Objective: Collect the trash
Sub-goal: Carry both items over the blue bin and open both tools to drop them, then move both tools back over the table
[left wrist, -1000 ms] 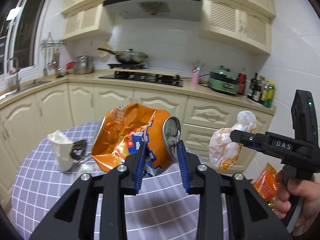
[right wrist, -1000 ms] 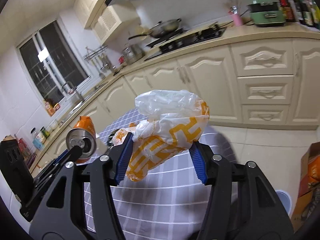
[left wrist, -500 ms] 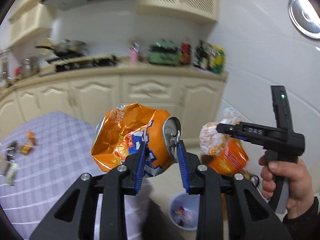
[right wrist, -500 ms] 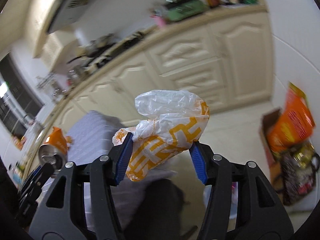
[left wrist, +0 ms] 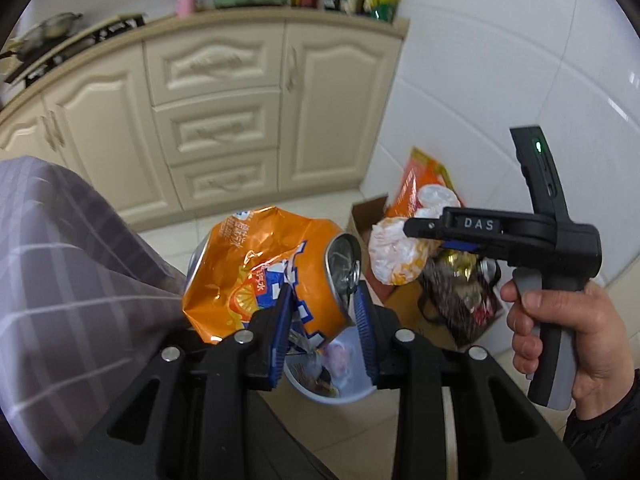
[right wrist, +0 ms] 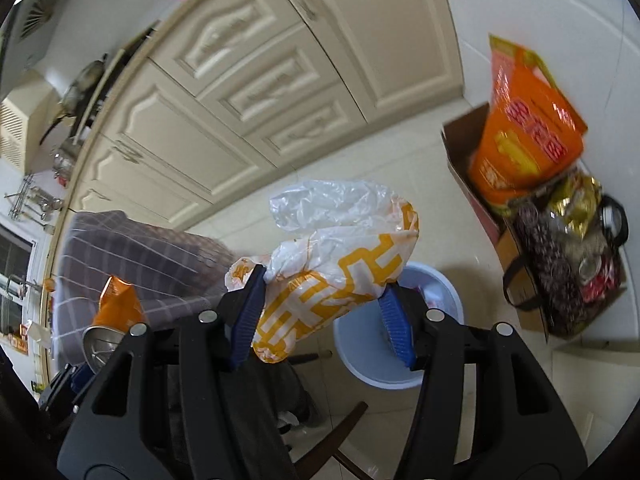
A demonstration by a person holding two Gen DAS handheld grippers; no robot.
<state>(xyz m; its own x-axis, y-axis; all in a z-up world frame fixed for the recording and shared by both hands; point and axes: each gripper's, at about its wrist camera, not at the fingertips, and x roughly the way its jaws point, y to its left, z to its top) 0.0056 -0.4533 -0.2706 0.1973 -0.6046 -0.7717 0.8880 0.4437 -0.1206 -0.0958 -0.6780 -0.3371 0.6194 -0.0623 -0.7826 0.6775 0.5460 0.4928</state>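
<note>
My left gripper (left wrist: 322, 320) is shut on an orange soda can (left wrist: 320, 280) with a crumpled orange snack bag (left wrist: 240, 264) pressed against it. It holds them above a pale blue trash bin (left wrist: 332, 392) on the floor. My right gripper (right wrist: 324, 316) is shut on a crumpled white and yellow plastic bag (right wrist: 340, 264), above the same bin (right wrist: 360, 360). The right gripper also shows in the left wrist view (left wrist: 416, 240), to the right of the can. The can shows at the lower left of the right wrist view (right wrist: 104, 340).
A table with a purple checked cloth (left wrist: 60, 280) is at the left. A cardboard box (right wrist: 468, 148) with an orange bag (right wrist: 528, 132) and a dark bag of packets (right wrist: 568, 264) stands by the white wall. Cream kitchen cabinets (left wrist: 220, 100) are behind.
Both grippers have swung away from the table to the right and tilted down. The trash bin and the floor have come into view under them. Both still hold their trash.
</note>
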